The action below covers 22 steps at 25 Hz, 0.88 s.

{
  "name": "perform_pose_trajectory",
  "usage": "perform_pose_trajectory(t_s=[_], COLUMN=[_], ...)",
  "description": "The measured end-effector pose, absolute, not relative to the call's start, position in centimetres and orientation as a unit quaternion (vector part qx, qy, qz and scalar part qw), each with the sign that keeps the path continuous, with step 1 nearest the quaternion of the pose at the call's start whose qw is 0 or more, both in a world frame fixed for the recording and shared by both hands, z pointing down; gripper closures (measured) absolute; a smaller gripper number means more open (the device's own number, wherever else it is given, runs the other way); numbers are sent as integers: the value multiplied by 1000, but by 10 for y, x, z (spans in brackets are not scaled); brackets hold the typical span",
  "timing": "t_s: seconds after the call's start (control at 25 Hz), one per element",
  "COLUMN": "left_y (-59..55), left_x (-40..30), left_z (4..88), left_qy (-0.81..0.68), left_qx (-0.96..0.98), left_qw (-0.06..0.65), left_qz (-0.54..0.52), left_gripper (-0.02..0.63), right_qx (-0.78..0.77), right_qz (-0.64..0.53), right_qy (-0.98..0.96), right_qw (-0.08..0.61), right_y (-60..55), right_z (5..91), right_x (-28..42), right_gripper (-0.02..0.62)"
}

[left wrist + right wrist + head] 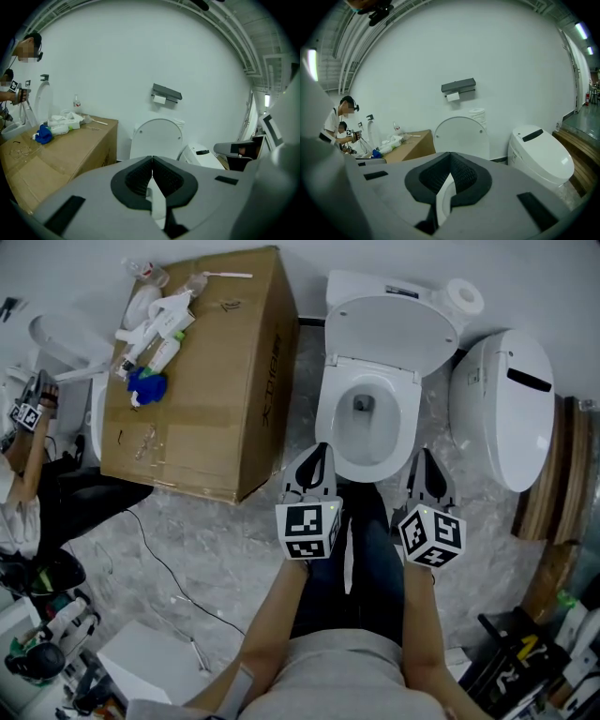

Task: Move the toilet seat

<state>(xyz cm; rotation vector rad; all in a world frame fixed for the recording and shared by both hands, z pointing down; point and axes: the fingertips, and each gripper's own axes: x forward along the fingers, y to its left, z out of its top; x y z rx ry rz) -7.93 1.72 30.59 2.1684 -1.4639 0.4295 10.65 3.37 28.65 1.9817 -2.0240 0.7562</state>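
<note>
Marbled grey floor (211,535) spread under the toilet (370,442) — seat (328,427) down, lid (389,329) up. Shut and empty, the left gripper (317,457) and right gripper (427,463) hung just before it — one would need opening to catch the front rim squarely.

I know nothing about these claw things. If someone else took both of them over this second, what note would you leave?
Left gripper: shut, empty, at the front left of the bowl; no contact that I can see.
Right gripper: shut, empty, at the front right.
Toilet seat: appears to lie down on the bowl. Lid: stands up against the tank.
Done: nothing yet; the seat looks untouched.
Left: get hold of the seat and move it.
</note>
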Motion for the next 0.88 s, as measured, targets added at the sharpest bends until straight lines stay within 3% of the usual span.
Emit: perform_pose_trajectory(t_s=[0.88], left_y=[-15], left_x=[-52], left_z=[371], left_qy=[-561], left_qx=[739], left_qw=[313], left_qz=[203], left_gripper=[589], right_qx=[636], right_qz=[332], right_qy=[-680], right_qw=[149], right_y=[-3], right_z=[366], right_x=[146], right_gripper=[581])
